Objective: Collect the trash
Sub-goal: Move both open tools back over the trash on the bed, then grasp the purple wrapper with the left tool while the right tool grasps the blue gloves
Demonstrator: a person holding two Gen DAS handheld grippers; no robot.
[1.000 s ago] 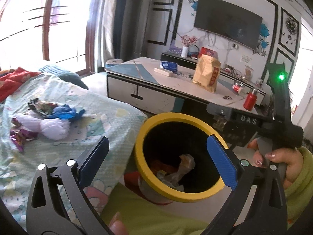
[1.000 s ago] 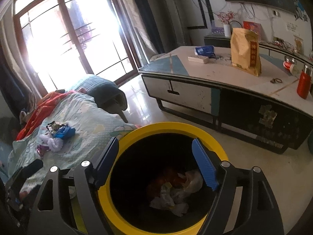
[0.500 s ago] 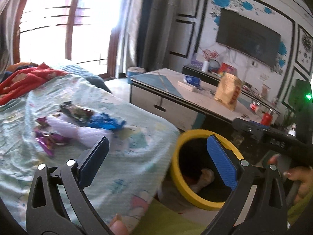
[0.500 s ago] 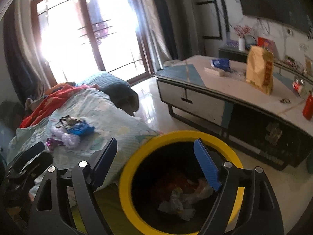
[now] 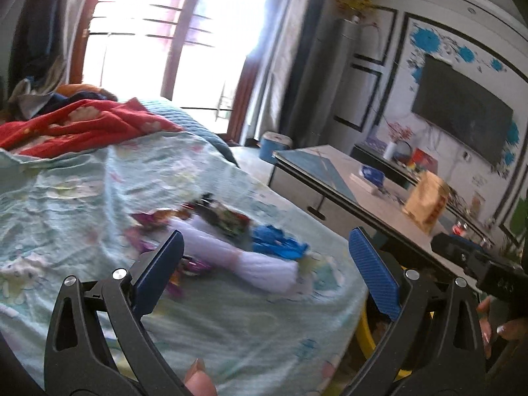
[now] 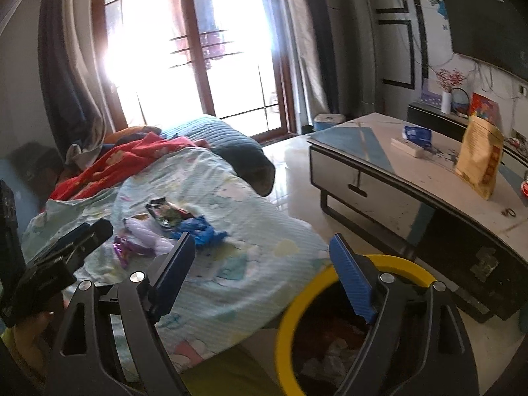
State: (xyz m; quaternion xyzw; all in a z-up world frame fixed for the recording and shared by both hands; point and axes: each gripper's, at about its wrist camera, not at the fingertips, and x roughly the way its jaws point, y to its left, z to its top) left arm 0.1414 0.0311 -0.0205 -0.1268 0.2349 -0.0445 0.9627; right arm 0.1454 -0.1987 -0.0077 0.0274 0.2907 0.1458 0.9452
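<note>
A trash pile lies on the pale green bedsheet (image 5: 82,204): a white plastic bag (image 5: 254,260), a blue wrapper (image 5: 280,244), a dark snack wrapper (image 5: 231,221) and purple wrappers (image 5: 148,221). My left gripper (image 5: 265,247) is open just short of the pile, nothing between its pads. My right gripper (image 6: 262,247) hangs over the bed edge and the yellow-rimmed bin (image 6: 297,293); its jaws are opening and empty. The right wrist view shows the blue wrapper (image 6: 201,227) and white bag (image 6: 148,234) beyond its left finger. The bin holds crumpled trash (image 6: 333,353).
A low coffee table (image 6: 373,145) with a tan paper bag (image 6: 478,158) stands right of the bin. A red blanket (image 6: 132,161) and dark cushion (image 6: 250,158) lie at the bed's far end. A hand (image 5: 495,326) holds the other tool at the right.
Both views have swung left, away from the bin and toward the bed. The trash pile has come much closer to my left gripper. The bin has slid to the right edge of both views.
</note>
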